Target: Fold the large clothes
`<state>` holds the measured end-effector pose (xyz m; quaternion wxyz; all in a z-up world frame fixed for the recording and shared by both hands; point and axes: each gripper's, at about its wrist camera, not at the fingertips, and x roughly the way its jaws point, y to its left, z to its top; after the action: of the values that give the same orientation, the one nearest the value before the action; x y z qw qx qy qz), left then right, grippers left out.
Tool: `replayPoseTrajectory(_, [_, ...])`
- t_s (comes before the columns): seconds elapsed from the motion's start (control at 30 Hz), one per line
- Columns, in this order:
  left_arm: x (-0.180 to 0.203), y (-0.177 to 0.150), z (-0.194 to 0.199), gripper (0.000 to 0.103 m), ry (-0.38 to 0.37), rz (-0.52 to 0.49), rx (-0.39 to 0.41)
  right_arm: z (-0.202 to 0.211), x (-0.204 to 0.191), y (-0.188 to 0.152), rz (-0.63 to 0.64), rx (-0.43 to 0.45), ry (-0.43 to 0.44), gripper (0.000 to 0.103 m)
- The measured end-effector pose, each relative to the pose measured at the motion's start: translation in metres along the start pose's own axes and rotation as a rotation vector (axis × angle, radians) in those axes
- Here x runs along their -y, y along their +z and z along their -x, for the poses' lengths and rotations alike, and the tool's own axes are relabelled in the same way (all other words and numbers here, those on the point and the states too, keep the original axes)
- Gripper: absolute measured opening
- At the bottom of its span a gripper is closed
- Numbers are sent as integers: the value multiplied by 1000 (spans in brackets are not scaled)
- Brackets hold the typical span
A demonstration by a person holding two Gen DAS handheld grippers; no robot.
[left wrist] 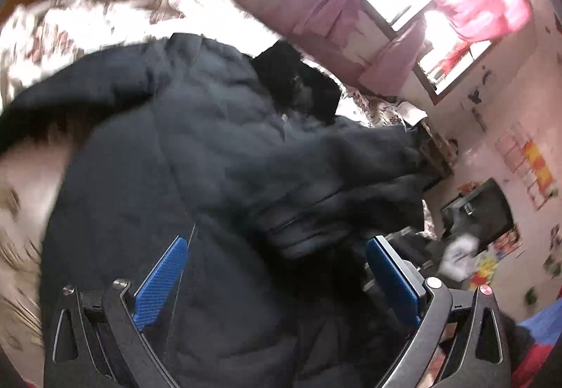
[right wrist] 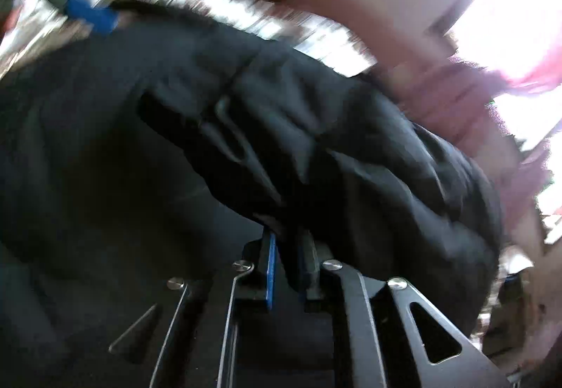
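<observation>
Between right tool (right wrist: 289, 261) pads: jacket (right wrist: 316, 149).

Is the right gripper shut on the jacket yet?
Shut: the right gripper has its jaws pinched on a fold of the dark jacket.

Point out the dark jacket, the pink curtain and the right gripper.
dark jacket (left wrist: 196, 156), left wrist view, on its quilted body panel.
pink curtain (left wrist: 484, 12), left wrist view, on the bunched cloth at the window.
right gripper (right wrist: 289, 260), right wrist view, between the fingertips pinching jacket fabric.
</observation>
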<state>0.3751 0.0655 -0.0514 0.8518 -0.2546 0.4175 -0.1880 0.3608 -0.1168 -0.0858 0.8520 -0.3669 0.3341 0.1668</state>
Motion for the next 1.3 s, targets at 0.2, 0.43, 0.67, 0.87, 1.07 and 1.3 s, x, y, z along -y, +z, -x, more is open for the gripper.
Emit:
replayPoseTrajectory(0.2, [2,-9,-29,102,58,-44,-36,27,-17,-27,-72,52,82,57])
replayPoseTrajectory(0.43, [34,-4,-76,67,152,-121,-89,86,32,-105,-235,137,106,64])
replayPoseTrajectory(0.67, [36,3,-75,5,332,-71,-30,94,86,-119,-354,170,32,64])
replayPoseTrajectory(0.87, [53,15,-28,4,476,-176,137,66,143,-101,-498,187,17,64])
replayPoseTrajectory(1.07, [43,29,-1,3,597,-210,218,9,156,-67,-610,168,99,64])
replayPoseTrajectory(1.3, [19,23,-37,3,671,-221,103,-60,126,-45,-597,36,168,64])
